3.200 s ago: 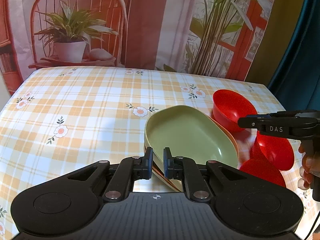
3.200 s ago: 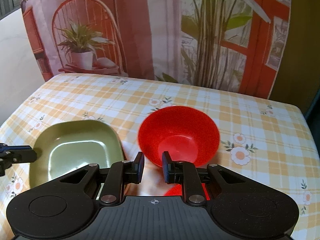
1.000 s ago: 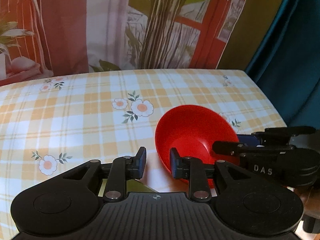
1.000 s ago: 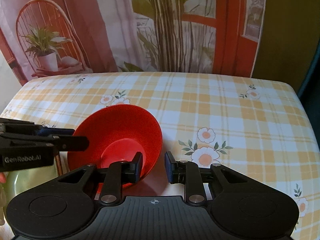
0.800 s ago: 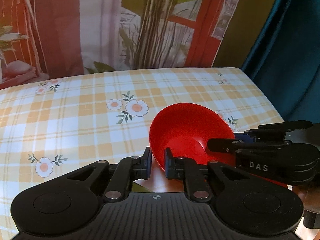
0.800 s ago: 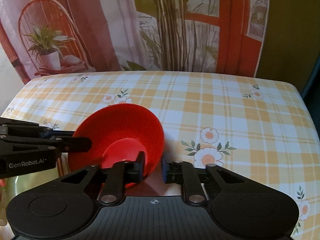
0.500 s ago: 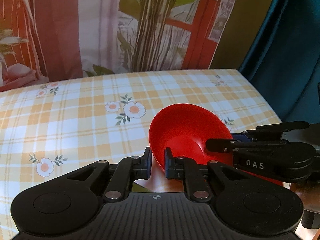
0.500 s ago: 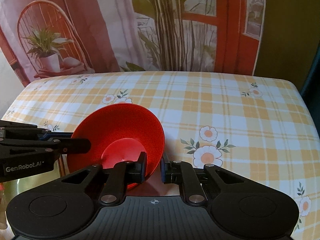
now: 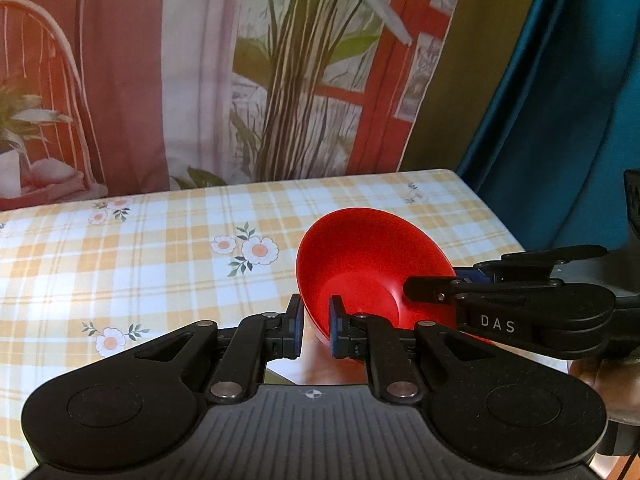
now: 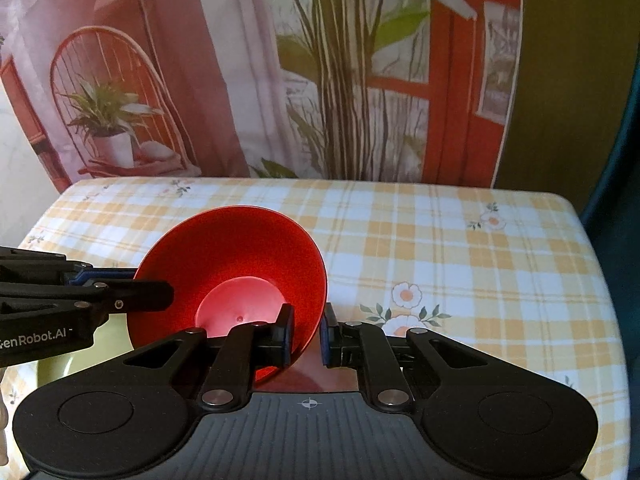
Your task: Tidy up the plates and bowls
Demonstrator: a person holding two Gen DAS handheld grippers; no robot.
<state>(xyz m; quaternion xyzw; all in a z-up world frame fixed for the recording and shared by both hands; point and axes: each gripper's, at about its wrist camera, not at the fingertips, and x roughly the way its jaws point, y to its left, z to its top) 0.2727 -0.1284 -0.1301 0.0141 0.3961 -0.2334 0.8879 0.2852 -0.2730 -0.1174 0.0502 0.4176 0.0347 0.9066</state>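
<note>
Both claws grip 1 red bowl [image 9: 368, 264] by opposite sides of its rim, held tilted above the desk [image 9: 140, 248] with its checked, flowered cloth. The left claw [image 9: 314, 322] is clenched on the bowl's near edge, the right claw [image 10: 306, 334] likewise. A green plate [image 10: 52, 368], mostly hidden, seems to lie below the left claw.

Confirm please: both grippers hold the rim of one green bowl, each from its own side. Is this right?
Only the colour is wrong: the bowl is red. The right wrist view shows the right gripper and left gripper closed on its rim from opposite sides.
</note>
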